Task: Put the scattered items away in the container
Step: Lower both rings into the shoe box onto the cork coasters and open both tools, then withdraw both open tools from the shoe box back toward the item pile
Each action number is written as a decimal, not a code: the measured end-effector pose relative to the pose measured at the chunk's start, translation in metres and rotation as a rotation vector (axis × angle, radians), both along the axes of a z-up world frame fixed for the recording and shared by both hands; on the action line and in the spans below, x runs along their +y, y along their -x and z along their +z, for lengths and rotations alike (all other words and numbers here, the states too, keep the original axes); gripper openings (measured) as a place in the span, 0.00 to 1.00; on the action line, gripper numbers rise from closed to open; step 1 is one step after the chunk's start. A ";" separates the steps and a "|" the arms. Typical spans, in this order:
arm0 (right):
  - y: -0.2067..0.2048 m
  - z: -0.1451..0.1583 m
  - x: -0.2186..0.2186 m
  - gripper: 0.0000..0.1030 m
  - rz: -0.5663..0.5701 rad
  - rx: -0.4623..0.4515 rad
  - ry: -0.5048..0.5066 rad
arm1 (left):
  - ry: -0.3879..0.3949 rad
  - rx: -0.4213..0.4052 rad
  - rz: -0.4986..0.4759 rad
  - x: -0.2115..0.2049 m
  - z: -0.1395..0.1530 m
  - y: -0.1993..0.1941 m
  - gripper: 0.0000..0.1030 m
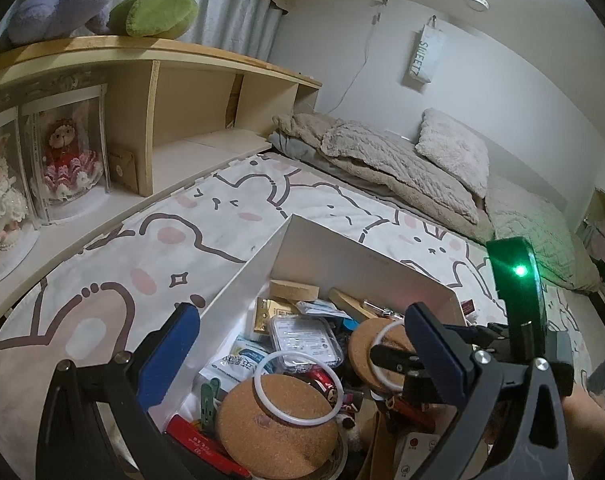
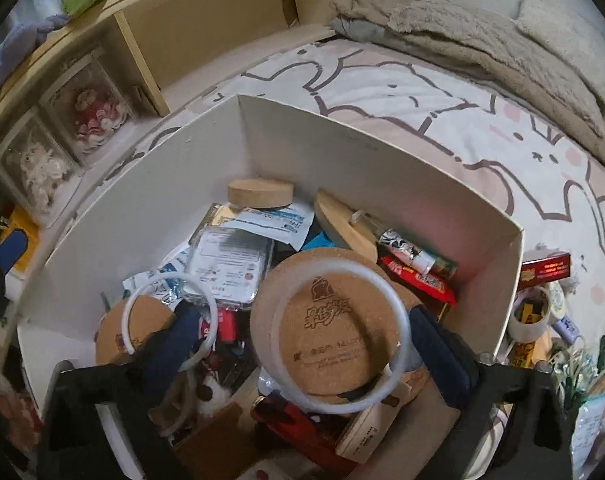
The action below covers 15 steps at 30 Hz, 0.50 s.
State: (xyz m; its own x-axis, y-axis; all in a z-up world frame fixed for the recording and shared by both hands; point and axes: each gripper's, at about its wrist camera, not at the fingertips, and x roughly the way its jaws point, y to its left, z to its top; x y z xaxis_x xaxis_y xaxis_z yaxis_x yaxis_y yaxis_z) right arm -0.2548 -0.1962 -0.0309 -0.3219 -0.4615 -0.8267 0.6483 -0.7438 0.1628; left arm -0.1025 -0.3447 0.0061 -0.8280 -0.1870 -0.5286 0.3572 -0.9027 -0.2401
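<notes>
Your left claw point(image 1: 302, 344) stands spread wide and empty at the white cardboard box point(image 1: 254, 264): its blue left pad lies outside the box's left wall, its right pad over the clutter inside. Below it sits a round cork coaster point(image 1: 276, 428) with a thin white plastic ring point(image 1: 298, 388) resting on its upper edge.

Your right claw point(image 2: 298, 344) hangs over the same box, pointing steeply down, jaws released as far apart as they go. Between them lies a second white ring point(image 2: 336, 338) on a printed round cork coaster point(image 2: 334, 332); the right pad sits just beside the ring's rim, and I cannot tell whether they touch.

Outside the box wall, to the right of the right claw, a small white mug point(image 2: 532, 312) and a red flat packet point(image 2: 546, 270) remain on the bed point(image 2: 442, 120). The right hand looks nearer them.
</notes>
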 end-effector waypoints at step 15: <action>-0.002 0.008 0.019 1.00 -0.027 -0.005 0.028 | 0.009 0.002 -0.004 0.000 -0.001 -0.002 1.00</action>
